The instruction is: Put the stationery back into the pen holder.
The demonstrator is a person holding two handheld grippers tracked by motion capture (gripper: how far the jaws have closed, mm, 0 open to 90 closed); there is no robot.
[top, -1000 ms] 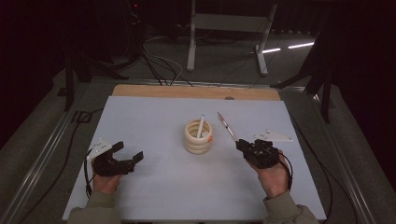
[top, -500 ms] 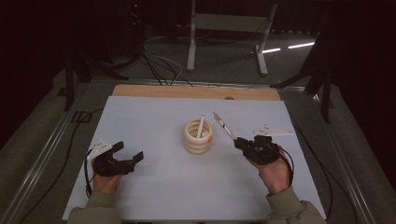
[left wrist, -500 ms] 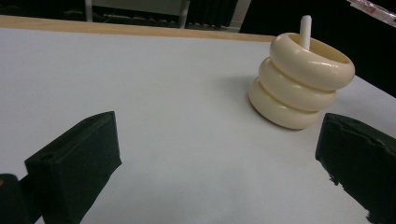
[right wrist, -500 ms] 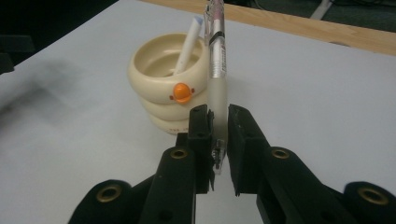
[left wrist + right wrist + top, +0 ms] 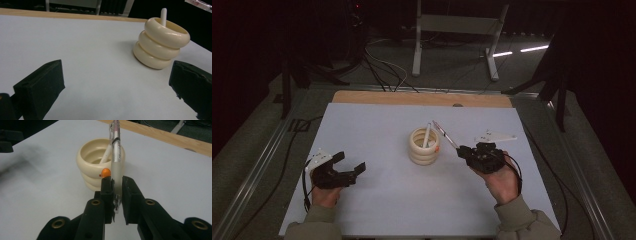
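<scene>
so the right gripper is pinching a clear pen by its lower end, right beside the cream ringed pen holder sitting mid-table. Left gripper rests off to the side, jaws spread wide, nothing in them. Best bet I'd say: lift the pen tip over the rim, stand it more upright, and only let go once it's inside next to the white pen. The right gripper view picks up an orange dot on the holder's rim; the left gripper view looks at the holder from its other side
</scene>
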